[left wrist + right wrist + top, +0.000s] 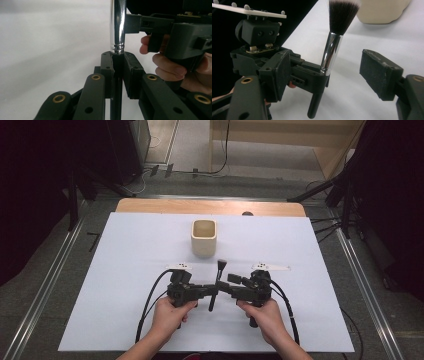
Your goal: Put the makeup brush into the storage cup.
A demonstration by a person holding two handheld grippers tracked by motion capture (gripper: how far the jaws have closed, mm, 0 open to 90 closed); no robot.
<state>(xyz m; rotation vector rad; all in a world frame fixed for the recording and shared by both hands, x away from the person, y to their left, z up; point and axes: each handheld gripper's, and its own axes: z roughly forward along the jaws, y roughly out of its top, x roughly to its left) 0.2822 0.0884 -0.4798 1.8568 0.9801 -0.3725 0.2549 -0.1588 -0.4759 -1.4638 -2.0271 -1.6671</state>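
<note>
Two grippers: your left gripper (212,290) clamps the makeup brush (218,279); your right gripper (231,284) stands wide around it.
Nearby: beige cup (204,238), apart.
Surface: white mat (125,270).

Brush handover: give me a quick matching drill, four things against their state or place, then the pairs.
Things:
1. brush
2. left gripper
3. right gripper
4. cup

States:
A. open, its pads apart on either side of the brush
B. standing empty on the table, beyond both grippers
C. shut on the black handle
D. held with its bristles toward the cup

Pairs: 1-D, 2-C, 3-A, 4-B
</note>
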